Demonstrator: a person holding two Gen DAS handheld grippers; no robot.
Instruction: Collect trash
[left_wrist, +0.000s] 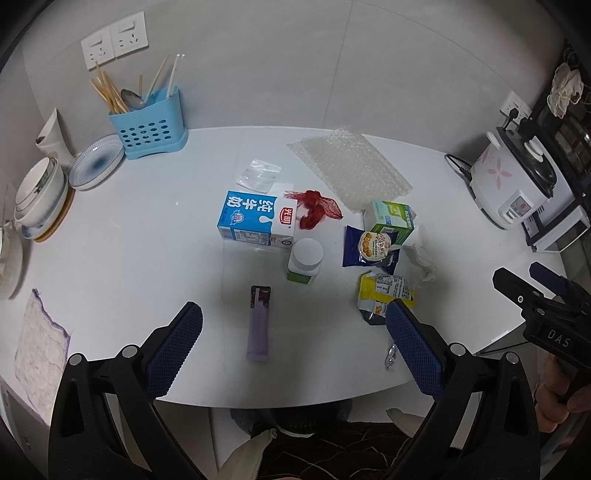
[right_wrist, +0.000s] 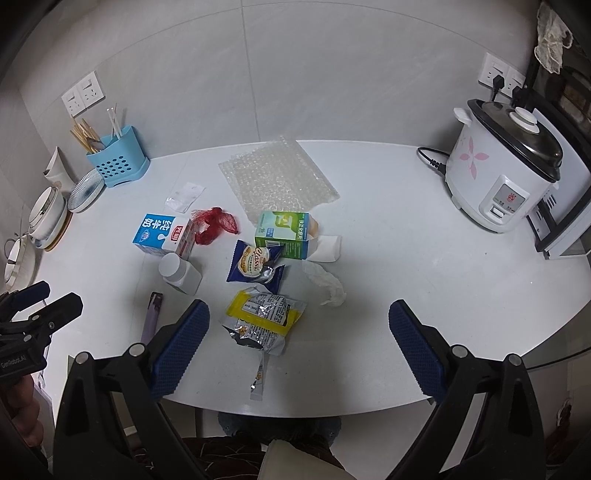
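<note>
— Purple sachet (left_wrist: 259, 322) lies low centre of the left view, long axis running away, between my left gripper (left_wrist: 293, 339) fingers, spread and empty.

— The right gripper (right_wrist: 299, 341)?

— Also spread, empty, over the yellow wrapper (right_wrist: 263, 317).

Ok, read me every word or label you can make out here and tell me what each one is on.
"纯牛奶" and "光明": milk carton.
"Classic": dark blue snack wrapper.
"DAS": right gripper body.
"GenRobot.AI": left gripper body.
Green and white box: Chinese characters, too small to read surely.
Yellow wrapper, rice cooker panel: print too blurred.
</note>
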